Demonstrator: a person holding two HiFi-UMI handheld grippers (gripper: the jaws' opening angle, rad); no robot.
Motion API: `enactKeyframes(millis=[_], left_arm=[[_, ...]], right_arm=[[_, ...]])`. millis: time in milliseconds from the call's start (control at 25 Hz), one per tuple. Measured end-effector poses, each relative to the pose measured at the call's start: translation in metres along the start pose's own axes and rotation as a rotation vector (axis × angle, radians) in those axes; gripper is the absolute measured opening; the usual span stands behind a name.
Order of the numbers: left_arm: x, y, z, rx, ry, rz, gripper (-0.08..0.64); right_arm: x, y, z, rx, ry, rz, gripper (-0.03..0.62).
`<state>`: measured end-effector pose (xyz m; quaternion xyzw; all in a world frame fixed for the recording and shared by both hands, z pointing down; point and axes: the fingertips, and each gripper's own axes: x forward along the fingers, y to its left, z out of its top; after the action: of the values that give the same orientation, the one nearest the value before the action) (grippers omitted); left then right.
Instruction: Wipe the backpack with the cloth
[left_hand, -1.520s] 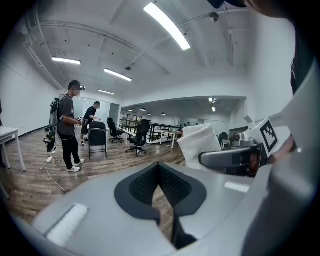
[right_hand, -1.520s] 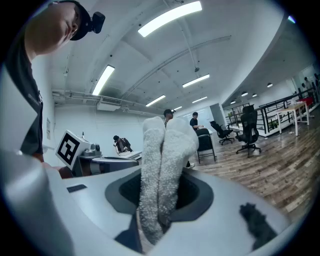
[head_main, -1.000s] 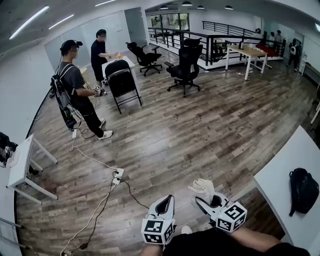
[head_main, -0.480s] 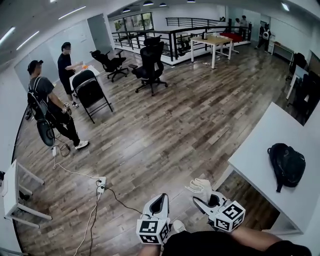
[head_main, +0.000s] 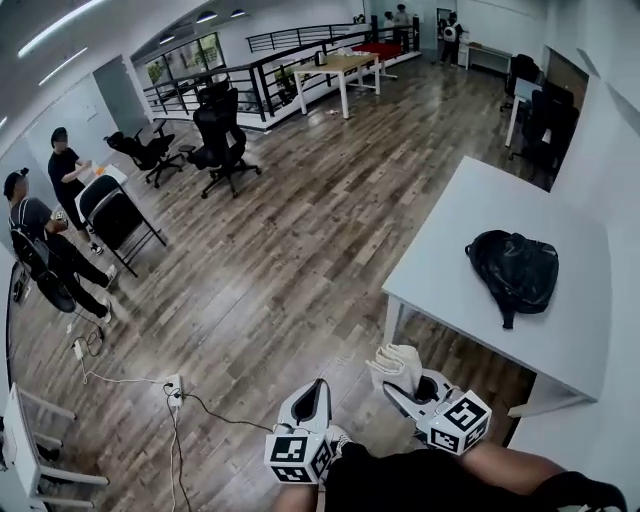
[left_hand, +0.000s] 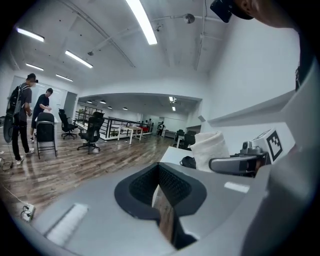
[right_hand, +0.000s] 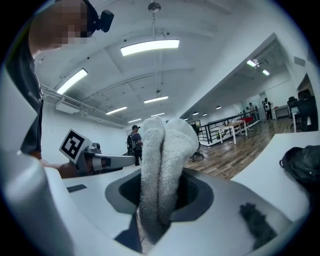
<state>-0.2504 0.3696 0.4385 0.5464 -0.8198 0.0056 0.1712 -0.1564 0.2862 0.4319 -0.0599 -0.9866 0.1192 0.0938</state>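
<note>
Wood floor (head_main: 300, 250) is seen, w/ a white table (head_main: 455, 250) at right. A black backpack (head_main: 515, 270) is laid on the table, well apart from both grippers. Left gripper (head_main: 316, 392) is held w/ jaws together, nothing between. A folded white cloth (head_main: 396, 362) is pinched upright in the right gripper (head_main: 407, 388), jaws pressed on it.
</note>
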Motion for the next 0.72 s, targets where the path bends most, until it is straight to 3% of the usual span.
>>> enactKeyframes(millis=[480, 720], left_arm=[[0.05, -0.16, -0.012, 0.075, 0.043, -0.281, 0.008], [0.068, -0.238, -0.018, 0.074, 0.071, -0.437, 0.008]], right_arm=[[-0.156, -0.062, -0.006, 0.048, -0.095, -0.275, 0.121], [-0.234, -0.083, -0.011, 0.072, -0.144, -0.426, 0.121]])
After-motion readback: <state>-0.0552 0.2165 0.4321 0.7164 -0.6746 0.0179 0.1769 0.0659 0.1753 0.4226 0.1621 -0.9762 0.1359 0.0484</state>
